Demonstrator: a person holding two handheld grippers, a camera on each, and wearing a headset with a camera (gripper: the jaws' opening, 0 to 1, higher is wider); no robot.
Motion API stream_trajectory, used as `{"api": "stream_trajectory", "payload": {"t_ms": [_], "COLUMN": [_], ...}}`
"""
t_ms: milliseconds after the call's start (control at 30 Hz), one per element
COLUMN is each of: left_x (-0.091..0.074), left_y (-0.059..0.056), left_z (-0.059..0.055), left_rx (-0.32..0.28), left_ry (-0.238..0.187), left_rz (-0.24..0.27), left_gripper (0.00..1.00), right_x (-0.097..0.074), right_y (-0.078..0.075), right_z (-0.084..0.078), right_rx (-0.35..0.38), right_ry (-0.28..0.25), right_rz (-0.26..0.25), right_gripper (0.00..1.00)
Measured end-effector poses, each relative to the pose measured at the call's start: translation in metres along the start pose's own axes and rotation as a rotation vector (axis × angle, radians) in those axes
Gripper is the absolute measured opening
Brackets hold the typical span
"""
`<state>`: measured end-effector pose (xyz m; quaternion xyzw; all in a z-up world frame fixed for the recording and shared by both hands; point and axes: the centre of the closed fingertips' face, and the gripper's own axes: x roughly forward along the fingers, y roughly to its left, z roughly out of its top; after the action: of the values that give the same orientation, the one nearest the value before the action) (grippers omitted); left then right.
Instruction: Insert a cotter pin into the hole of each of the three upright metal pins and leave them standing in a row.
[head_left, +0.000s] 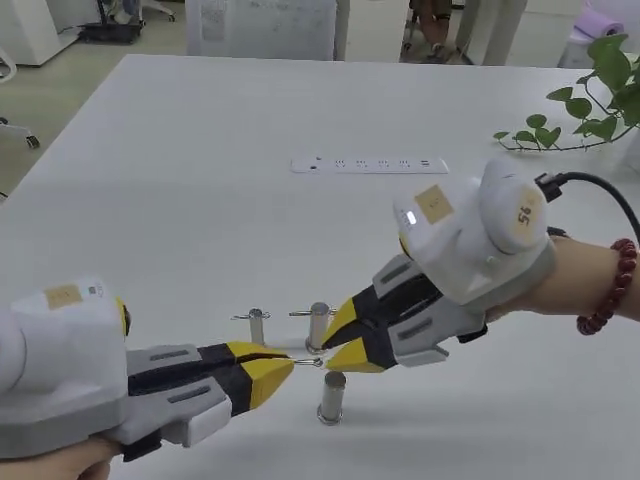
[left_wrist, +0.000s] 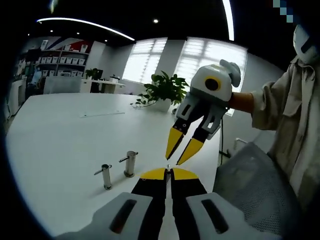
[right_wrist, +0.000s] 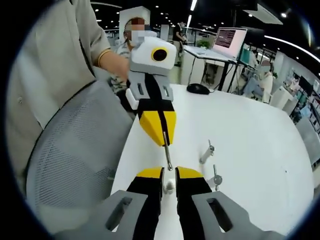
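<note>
left gripper (left_wrist: 168, 172) jaws clamp the thin silver wire cotter pin (right_wrist: 167, 150), near the bare upright steel pin (head_left: 331, 397). right gripper (left_wrist: 173, 161) jaws stand narrowly apart, holding nothing. the wire is probably light, springy and slippery: grip it short.

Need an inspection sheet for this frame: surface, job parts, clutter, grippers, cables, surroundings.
Surface: white table.
Job's things: far-left metal pin and middle metal pin stand with cotter pins through them. The near metal pin stands with none seen in it. A loose cotter pin is held.
Clutter: power strip.
Grippers: left gripper is shut on the loose cotter pin. The right gripper has a gap between its jaws, with the near metal pin's top showing in the gap. Whether the jaws grip it cannot be told.
Cables: black cable at the right gripper.
Surroundings: potted plant, mesh chair back.
</note>
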<state>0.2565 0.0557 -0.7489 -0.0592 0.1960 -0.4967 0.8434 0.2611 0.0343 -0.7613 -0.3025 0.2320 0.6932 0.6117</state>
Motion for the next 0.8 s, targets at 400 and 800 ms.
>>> {"api": "stream_trajectory", "payload": {"t_ms": [400, 800], "left_x": [0.002, 0.002], "left_y": [-0.017, -0.030], "left_z": [-0.004, -0.007], "left_rx": [0.070, 0.096], "left_ry": [0.026, 0.037], "left_rz": [-0.089, -0.167], "left_gripper": [0.00, 0.00], "right_x": [-0.001, -0.001], "right_y": [0.017, 0.032], "right_z": [-0.005, -0.008], "right_rx": [0.045, 0.087], "right_ry": [-0.015, -0.017], "right_rz": [0.082, 0.160], "right_gripper": [0.11, 0.09]}}
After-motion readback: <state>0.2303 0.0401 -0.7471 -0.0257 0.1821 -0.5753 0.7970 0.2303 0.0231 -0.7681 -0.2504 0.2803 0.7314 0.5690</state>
